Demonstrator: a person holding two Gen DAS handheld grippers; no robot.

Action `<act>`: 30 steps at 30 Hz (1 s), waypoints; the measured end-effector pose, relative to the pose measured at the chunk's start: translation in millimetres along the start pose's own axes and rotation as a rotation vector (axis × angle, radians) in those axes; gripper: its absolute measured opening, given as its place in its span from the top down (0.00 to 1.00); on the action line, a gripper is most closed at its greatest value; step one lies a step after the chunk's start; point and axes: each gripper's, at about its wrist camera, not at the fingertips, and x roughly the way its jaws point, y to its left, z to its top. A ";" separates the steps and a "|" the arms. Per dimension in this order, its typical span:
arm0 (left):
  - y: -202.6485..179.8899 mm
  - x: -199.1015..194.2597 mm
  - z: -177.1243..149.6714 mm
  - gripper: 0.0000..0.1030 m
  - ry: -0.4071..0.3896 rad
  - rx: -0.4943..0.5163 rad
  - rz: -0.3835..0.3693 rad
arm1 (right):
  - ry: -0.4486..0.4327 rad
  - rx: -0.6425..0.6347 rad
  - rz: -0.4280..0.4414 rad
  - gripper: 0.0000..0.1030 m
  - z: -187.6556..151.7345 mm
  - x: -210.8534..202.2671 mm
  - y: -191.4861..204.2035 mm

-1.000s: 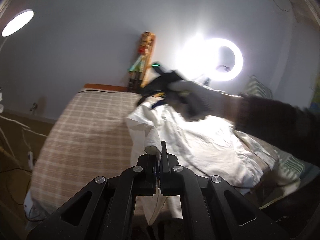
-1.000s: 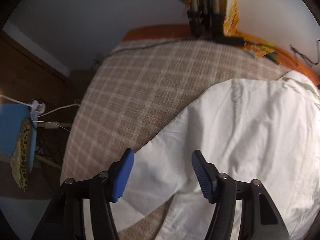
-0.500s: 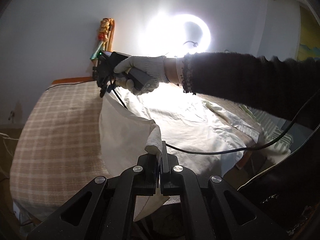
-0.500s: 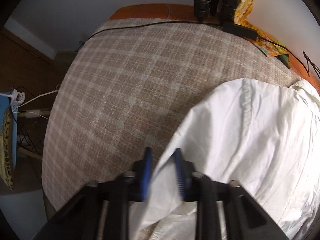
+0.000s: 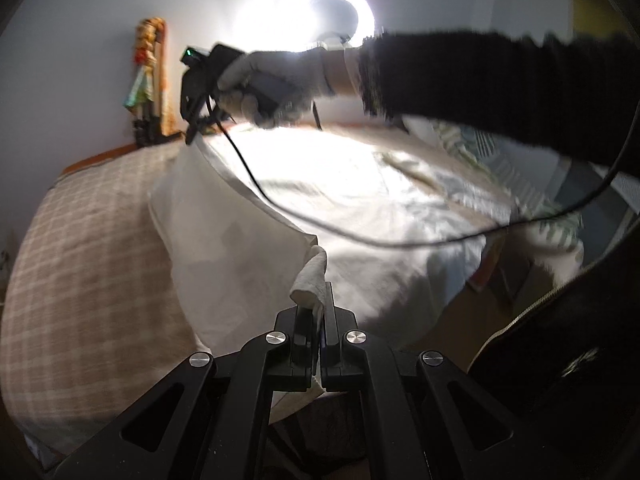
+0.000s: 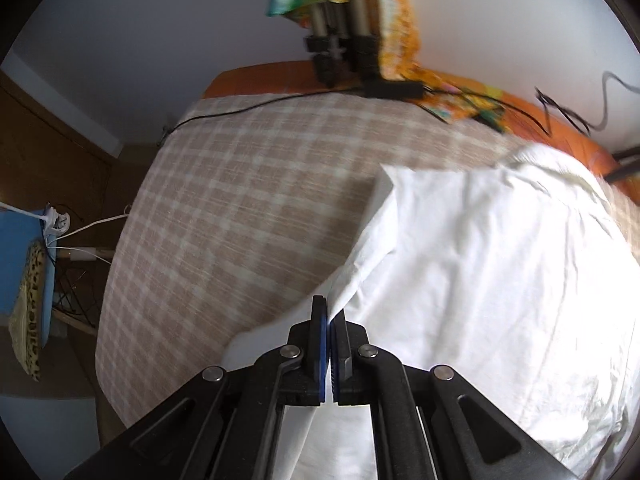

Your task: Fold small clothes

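Observation:
A white garment lies spread on a bed with a beige plaid cover. My left gripper is shut on a rolled edge of the garment near the bed's front. My right gripper is shut on another edge of the same white garment and lifts it off the cover. In the left wrist view the right gripper is held by a gloved hand, raised above the far part of the bed, with the cloth stretched between the two grippers.
A ring light glares at the back wall. A tripod with colourful cloth stands at the bed's head. A black cable hangs across the garment. A blue stool with cables stands left of the bed.
My right gripper has closed on the garment's edge and lifted it upward. My left gripper has kept its hold, and the cloth is now stretched between them.

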 end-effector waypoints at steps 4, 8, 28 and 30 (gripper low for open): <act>-16.4 24.9 -15.1 0.99 0.088 0.085 0.038 | -0.006 0.033 0.021 1.00 -16.4 10.7 -21.1; -26.2 36.5 -25.9 0.96 0.165 0.105 0.064 | 0.008 -0.015 -0.039 0.99 -28.6 23.9 -23.5; 40.4 -1.2 -51.0 0.68 0.157 -0.421 0.144 | -0.132 -0.251 -0.109 0.66 -82.5 -18.5 25.1; 43.2 0.7 -51.1 0.50 0.141 -0.448 0.152 | -0.106 -0.271 -0.124 0.65 -86.0 -2.3 30.5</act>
